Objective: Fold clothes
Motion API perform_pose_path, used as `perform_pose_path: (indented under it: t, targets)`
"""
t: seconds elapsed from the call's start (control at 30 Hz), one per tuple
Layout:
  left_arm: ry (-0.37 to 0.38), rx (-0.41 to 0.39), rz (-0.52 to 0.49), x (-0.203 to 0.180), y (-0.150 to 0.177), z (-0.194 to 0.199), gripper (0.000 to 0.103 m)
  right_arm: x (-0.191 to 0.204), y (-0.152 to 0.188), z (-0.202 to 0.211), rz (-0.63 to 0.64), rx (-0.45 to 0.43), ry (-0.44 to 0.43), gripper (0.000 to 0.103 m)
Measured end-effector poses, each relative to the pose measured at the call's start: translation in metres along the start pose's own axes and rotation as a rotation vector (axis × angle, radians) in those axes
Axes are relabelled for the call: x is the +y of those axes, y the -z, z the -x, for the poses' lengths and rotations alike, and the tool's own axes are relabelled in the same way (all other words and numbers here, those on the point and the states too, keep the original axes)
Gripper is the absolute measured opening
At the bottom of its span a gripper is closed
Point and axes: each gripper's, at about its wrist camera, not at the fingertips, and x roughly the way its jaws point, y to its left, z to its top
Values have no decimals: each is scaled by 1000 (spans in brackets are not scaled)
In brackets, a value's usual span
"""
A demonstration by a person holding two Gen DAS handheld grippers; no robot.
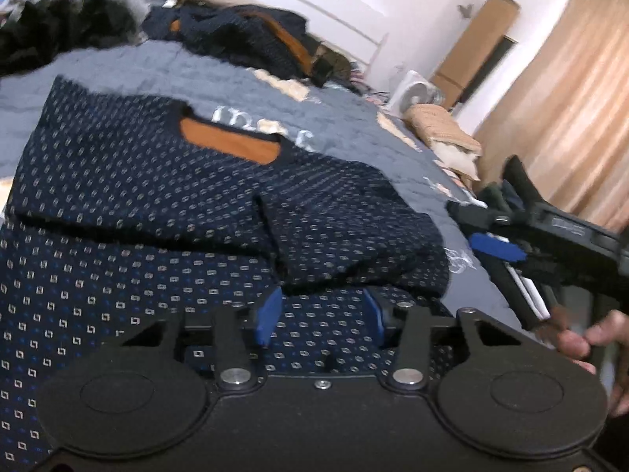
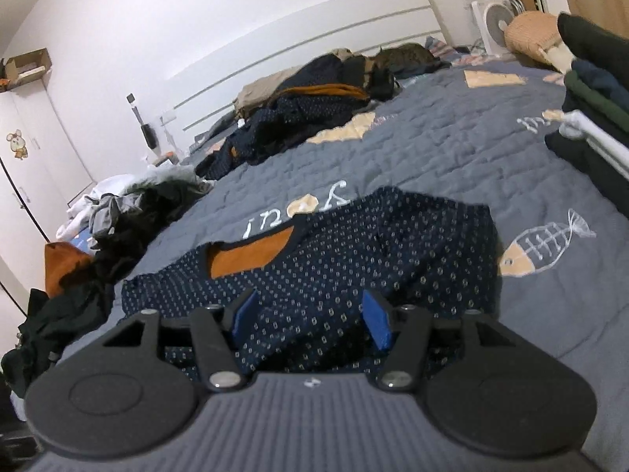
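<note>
Two grippers low over navy sweater (image 1: 157,196), spread mid-bed, sleeves folded in | left gripper (image 1: 320,318): fingers apart above near hem, likely to lift it | right gripper (image 2: 310,318): fingers apart, nothing clamped; poised likewise

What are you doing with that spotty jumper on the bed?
A person is folding clothes with a gripper in each hand. The navy patterned sweater lies spread on the grey quilt, with one sleeve already folded across its body. The left gripper and the right gripper both hang low over its near edge with jaws apart; neither pinches the fabric yet. A heap of unfolded clothes waits near the headboard, and a folded stack sits at the right.
</note>
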Motion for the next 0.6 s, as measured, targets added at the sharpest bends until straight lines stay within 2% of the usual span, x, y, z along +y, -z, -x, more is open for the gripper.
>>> perform_pose_path:
  t: [0.13, 0.33, 0.47, 0.6]
  targets:
    - [-14, 11, 73, 12, -2, -13, 45, -2, -6, 6, 21, -16, 7, 60]
    - [-28, 48, 139, 23, -10, -49, 47, -12, -12, 8, -19, -20, 5, 62]
    - [-36, 51, 206, 32, -14, -69, 53, -17, -15, 8, -47, -25, -2, 63]
    - [-31, 46, 226, 36, -18, -81, 53, -17, -16, 6, -59, -20, -27, 63]
